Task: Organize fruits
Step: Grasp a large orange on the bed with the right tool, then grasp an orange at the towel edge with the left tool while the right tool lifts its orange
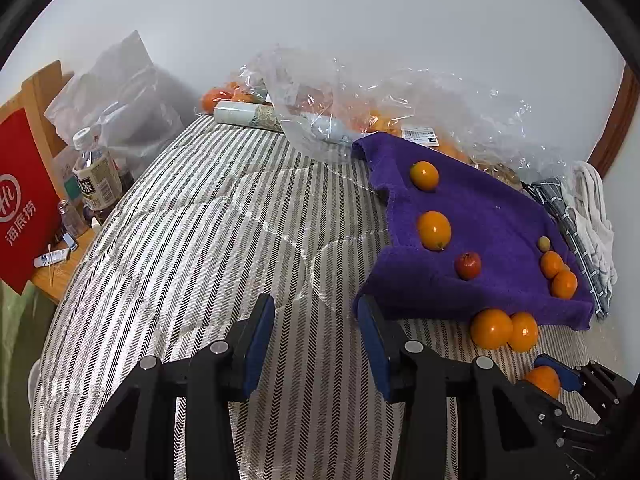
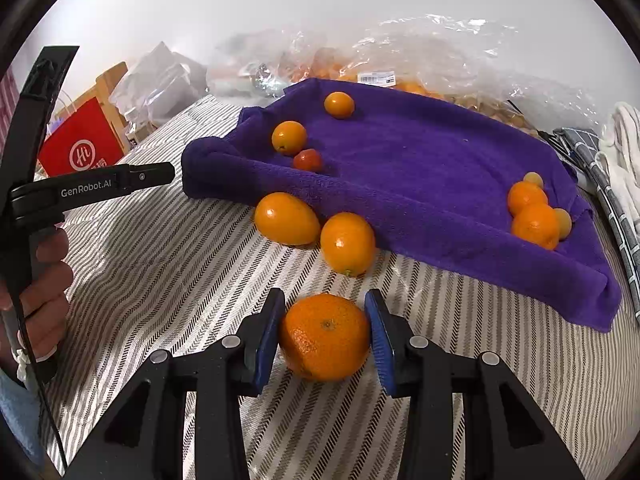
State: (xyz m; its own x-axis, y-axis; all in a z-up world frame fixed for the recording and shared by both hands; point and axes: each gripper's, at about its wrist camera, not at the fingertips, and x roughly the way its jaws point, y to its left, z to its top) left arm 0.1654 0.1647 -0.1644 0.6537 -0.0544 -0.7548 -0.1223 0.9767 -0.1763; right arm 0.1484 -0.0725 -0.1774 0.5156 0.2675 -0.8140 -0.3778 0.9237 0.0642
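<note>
A purple towel (image 2: 420, 168) lies on the striped bedspread (image 2: 160, 264) with several oranges and one small red fruit (image 2: 307, 160) on it. Two oranges (image 2: 287, 219) (image 2: 347, 243) rest on the bedspread against the towel's front edge. My right gripper (image 2: 325, 334) has its blue pads on both sides of a large orange (image 2: 325, 338) on the bedspread. It also shows at the lower right of the left wrist view (image 1: 545, 380). My left gripper (image 1: 316, 344) is open and empty above the bedspread, left of the towel (image 1: 480, 232).
Clear plastic bags of fruit (image 1: 360, 96) lie behind the towel by the wall. A bottle (image 1: 96, 176) and a red bag (image 1: 24, 200) stand on a side table at the left. A checked cloth and a white cloth (image 1: 588, 216) lie at the right.
</note>
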